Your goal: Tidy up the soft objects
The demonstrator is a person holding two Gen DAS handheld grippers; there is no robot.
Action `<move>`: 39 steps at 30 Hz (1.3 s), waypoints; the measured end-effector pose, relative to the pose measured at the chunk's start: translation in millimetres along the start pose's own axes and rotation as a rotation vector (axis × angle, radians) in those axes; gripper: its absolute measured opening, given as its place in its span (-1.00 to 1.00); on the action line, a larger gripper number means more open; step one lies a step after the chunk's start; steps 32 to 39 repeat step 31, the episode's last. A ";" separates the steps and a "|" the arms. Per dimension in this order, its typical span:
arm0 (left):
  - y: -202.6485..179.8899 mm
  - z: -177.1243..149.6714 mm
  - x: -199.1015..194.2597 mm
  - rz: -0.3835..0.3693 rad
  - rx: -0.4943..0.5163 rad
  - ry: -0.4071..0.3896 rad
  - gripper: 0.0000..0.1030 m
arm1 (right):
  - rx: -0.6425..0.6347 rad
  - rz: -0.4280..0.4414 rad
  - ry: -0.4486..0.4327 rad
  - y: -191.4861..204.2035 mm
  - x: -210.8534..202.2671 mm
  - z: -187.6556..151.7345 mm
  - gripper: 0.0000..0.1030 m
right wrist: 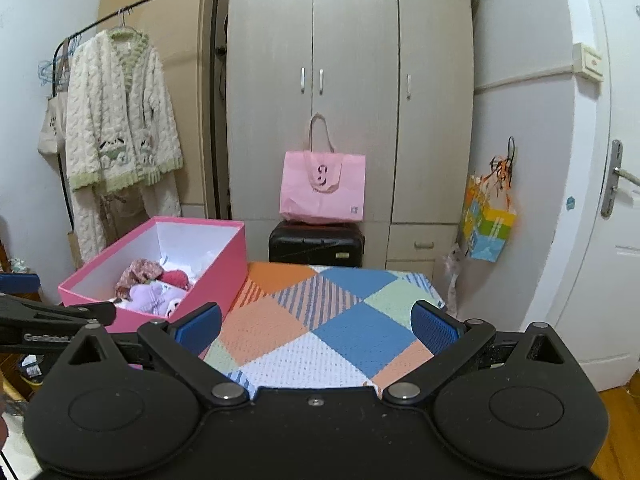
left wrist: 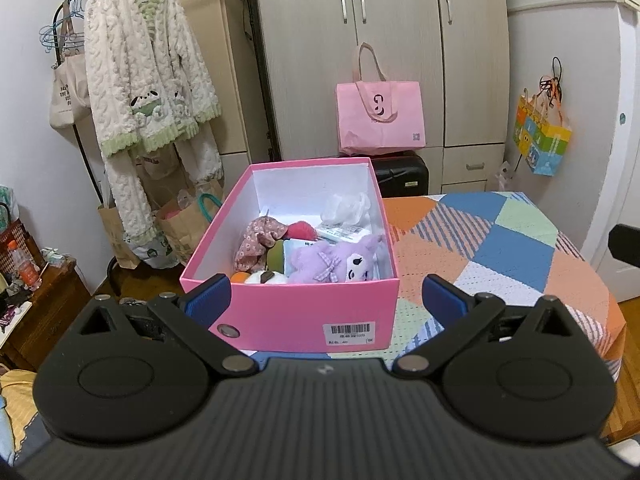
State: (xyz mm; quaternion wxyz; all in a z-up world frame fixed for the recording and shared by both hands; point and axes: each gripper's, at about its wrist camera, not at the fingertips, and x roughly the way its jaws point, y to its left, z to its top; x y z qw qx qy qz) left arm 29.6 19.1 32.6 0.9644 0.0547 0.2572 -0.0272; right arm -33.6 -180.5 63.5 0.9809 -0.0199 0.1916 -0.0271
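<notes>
**Soft things boxed, table bare: the sorting looks close to done**

We hold both grippers with their fingers spread wide and nothing between them. The left gripper (left wrist: 326, 296) faces the pink box (left wrist: 304, 312), whose near wall sits just ahead of the fingers and fills the gap between the two blue pads (left wrist: 210, 294). The right gripper (right wrist: 316, 326) points past the box, which lies off beyond its left finger, and straight ahead of its fingers we see only the cloth-covered table (right wrist: 340, 332).

As far as we can judge, most of the work is finished. The soft things are gathered inside the box: a purple plush toy (left wrist: 340, 262) against the near wall, a floral cloth piece (left wrist: 258, 240) behind it, a red fuzzy ball (left wrist: 302, 230), and a white crumpled piece (left wrist: 346, 206) toward the far end. We see no loose soft thing left on the table in either view, so what remains may be only tidying or closing; no lid is in view.

The box is stiff card, glossy pink outside and white inside, with straight walls and a barcode label (left wrist: 352, 330) on the near face. The plush looks fuzzy and squashy, likely to give under the fingers. The tablecloth is a knitted patchwork of orange, blue, green and white diamonds, its weave coarse and slightly bumpy.
</notes>
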 end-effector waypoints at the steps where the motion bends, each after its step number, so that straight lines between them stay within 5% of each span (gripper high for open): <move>1: 0.1 0.2 0.6 -0.002 -0.001 0.001 1.00 | -0.003 -0.007 -0.003 1.0 -0.3 0.5 0.99; 39: -8.1 0.2 4.4 0.024 0.032 -0.009 1.00 | 0.020 -0.011 0.036 -3.4 15.7 -5.3 0.99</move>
